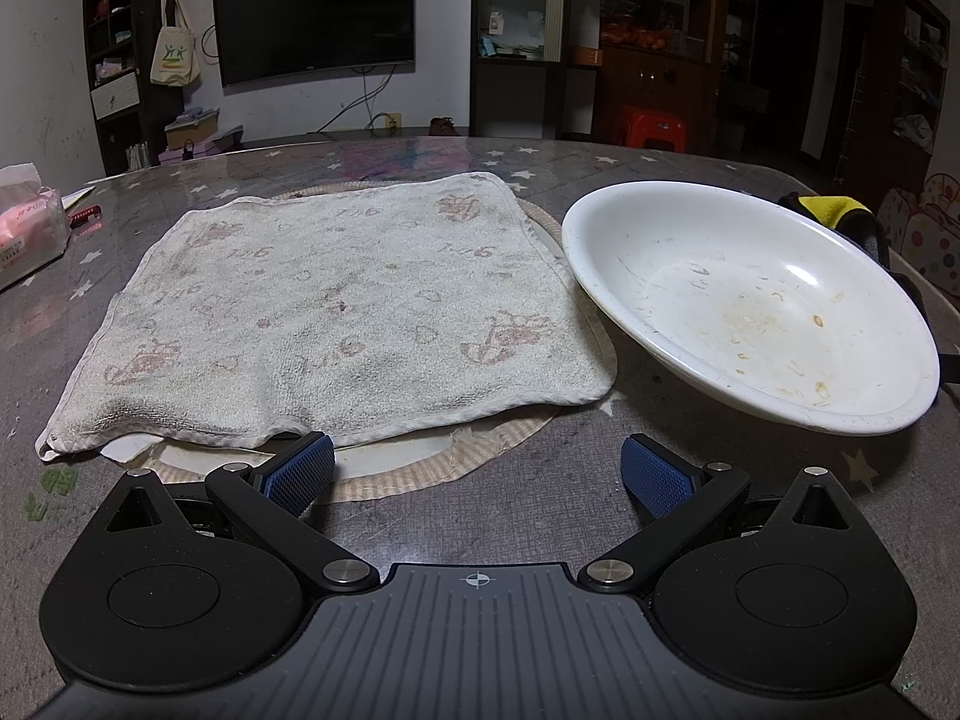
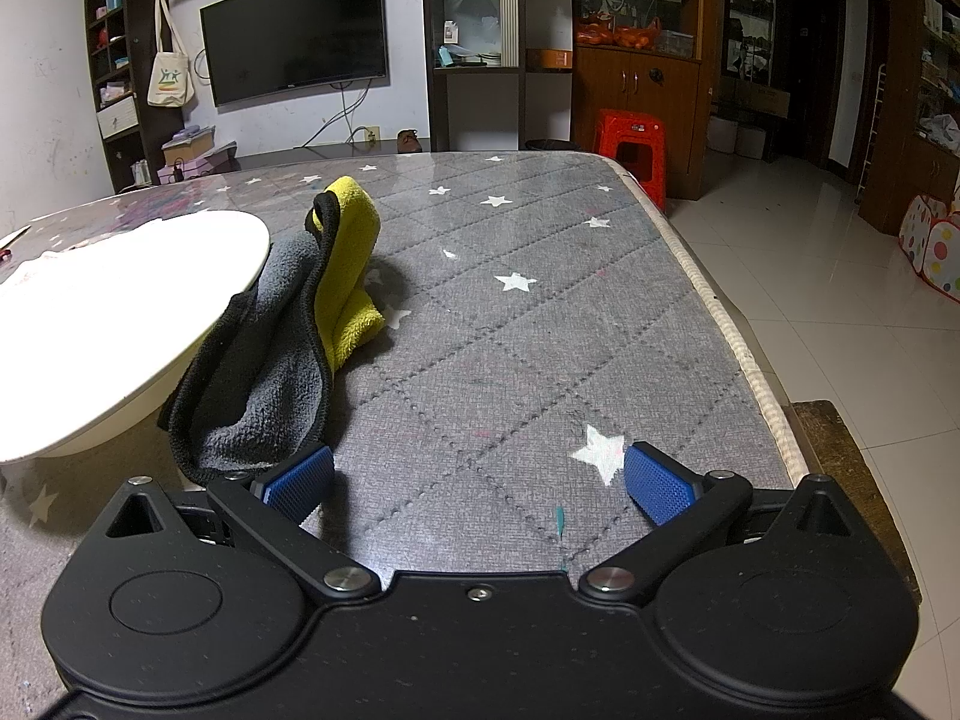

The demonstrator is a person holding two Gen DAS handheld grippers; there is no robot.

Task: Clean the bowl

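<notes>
On the starred table [image 2: 510,360], your left gripper [image 1: 477,471] and right gripper [image 2: 480,480] gape empty; nothing is started, so take the grey-yellow cloth [image 2: 282,360] to wipe the soiled bowl [image 1: 750,306].

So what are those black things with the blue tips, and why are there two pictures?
They are tongs that a person holds, one in each hand. A small camera sits on each, looking out along its two fingers, so each picture comes from one hand. The left tongs are open and hold nothing. In front of them, on the grey star-patterned table cover, lies a flat, stained white towel. Beside it sits a wide white bowl with brownish food marks. The right tongs are open and empty too. Their camera sees the bowl's edge and a crumpled grey and yellow cloth tucked against the bowl. The job is to clean the bowl.
</notes>
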